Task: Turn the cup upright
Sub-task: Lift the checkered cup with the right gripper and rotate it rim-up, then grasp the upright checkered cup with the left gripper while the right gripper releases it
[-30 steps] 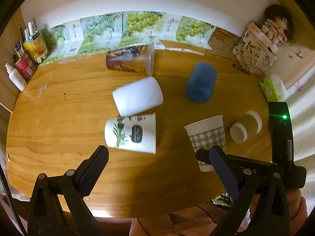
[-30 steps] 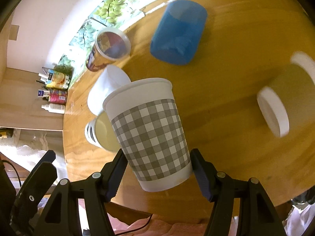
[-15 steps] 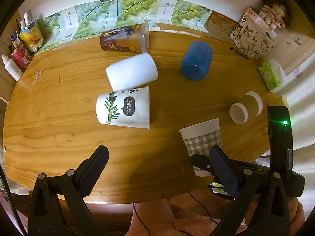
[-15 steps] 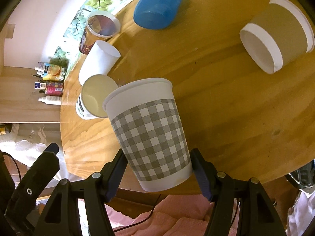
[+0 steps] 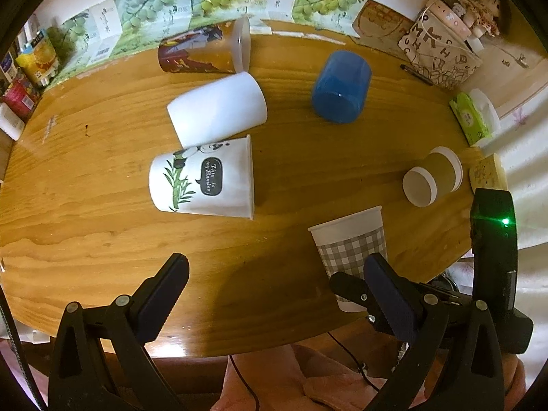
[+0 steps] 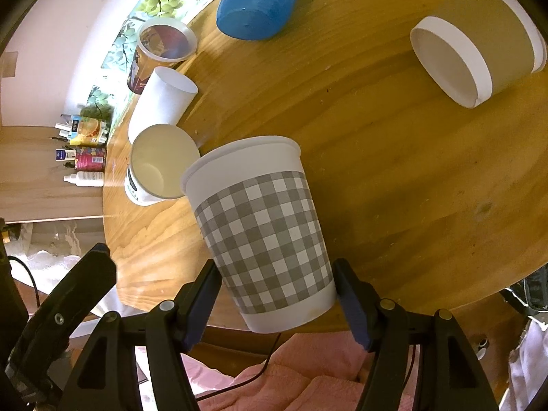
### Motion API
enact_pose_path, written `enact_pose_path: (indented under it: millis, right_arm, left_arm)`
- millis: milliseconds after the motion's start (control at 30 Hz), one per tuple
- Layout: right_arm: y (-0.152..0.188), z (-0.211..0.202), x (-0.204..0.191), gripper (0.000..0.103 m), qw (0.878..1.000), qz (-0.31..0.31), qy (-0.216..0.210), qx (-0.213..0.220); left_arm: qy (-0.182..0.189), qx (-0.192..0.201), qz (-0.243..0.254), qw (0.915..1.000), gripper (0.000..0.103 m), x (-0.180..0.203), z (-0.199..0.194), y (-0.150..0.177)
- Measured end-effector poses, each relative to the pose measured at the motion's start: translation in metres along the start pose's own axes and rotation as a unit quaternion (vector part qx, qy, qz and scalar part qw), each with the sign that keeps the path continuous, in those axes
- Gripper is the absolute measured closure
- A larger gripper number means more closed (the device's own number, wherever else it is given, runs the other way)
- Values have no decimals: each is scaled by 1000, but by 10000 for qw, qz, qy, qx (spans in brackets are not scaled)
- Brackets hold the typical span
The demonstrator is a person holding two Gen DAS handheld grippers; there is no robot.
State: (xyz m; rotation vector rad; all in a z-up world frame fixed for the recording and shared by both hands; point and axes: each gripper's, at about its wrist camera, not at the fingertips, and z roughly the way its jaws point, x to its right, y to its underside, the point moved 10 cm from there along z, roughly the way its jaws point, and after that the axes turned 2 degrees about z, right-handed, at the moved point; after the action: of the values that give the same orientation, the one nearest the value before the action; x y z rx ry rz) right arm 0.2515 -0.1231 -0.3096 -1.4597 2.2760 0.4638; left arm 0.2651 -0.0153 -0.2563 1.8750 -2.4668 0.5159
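Right gripper (image 6: 275,303): I saw both pads clenched on the checked cup's lower wall.
Checked cup (image 6: 263,236): mouth up, lower centre of the right wrist frame; its base was cut off from my view by the table (image 6: 411,178) edge, so contact unclear.
Left gripper (image 5: 274,294): I saw it released, jaws wide, holding nothing, bottom of its frame.
Panda cup (image 5: 205,179): on its side, centre left.
Brown cup (image 6: 476,41): on its side, upper right.
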Motion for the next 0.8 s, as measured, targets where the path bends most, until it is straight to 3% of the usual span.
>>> enact_pose_path:
  millis: [500, 800]
  right_arm:
    - [6, -4, 7, 31, 9999, -64, 12, -96]
    - [19, -12, 6, 31, 9982, -528, 219, -159]
  left_arm:
    - [357, -578, -184, 9975, 1, 16, 26, 7]
    - [440, -763, -232, 9958, 1, 27, 41, 12]
